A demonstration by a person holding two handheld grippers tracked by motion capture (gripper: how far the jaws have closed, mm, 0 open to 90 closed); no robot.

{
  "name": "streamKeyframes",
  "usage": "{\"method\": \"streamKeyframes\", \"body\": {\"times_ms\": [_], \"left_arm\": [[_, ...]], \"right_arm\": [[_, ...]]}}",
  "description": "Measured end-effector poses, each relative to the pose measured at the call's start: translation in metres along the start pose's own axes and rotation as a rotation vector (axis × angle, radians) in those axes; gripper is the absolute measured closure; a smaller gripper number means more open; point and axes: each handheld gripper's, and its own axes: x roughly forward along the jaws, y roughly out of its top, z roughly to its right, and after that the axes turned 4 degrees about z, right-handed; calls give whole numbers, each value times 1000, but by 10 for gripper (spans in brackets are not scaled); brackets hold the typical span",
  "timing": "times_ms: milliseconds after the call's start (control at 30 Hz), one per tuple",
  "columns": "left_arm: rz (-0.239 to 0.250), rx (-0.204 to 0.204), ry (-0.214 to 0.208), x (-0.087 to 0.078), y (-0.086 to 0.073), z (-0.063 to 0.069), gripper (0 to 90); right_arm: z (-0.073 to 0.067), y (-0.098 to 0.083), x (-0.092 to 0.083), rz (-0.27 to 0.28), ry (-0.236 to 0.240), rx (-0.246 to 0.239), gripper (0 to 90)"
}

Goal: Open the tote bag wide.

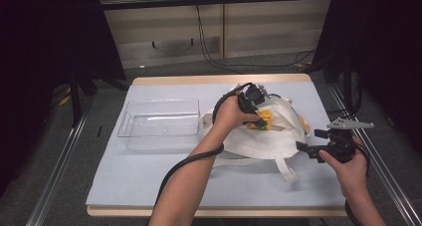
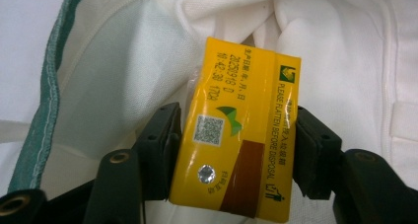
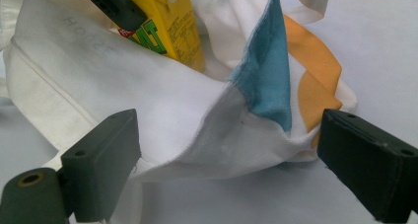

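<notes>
Two grippers here: left hand-held gripper is clamped on the yellow juice carton inside the white tote bag; right hand-held gripper gapes wide, gripping nothing.

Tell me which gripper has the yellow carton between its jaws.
The left gripper, over the white bag, clamps the yellow carton. The right gripper stands open beside the bag's edge.

Yellow drink carton sits upright inside white cloth bag.

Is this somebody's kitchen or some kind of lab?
Probably a lab or recording room, not a kitchen: black curtains hang at both sides, metal rails flank the table, and cables trail across the floor behind.
</notes>
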Motion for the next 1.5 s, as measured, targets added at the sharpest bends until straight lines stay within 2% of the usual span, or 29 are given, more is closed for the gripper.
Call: {"method": "streamKeyframes", "body": {"times_ms": [200, 367, 500, 633, 1067, 1300, 1500], "left_arm": [[-22, 23, 21, -5, 2, 1, 482], [0, 19, 22, -15, 5, 1, 487], [-3, 38, 15, -27, 8, 1, 487], [17, 26, 16, -38, 9, 1, 487], [27, 23, 18, -74, 8, 0, 488], [25, 23, 17, -87, 7, -1, 488], [33, 6, 9, -97, 9, -3, 488]], "right_arm": [[1, 0, -1, 3, -1, -1, 89], [1, 0, -1, 2, -2, -4, 90], [0, 0, -1, 4, -1, -5, 89], [0, 0, -1, 2, -1, -1, 89], [-3, -3, 4, -15, 7, -9, 88], [-5, -2, 5, -17, 12, -9, 84], [-4, -2, 5, -15, 8, -4, 84]]}}
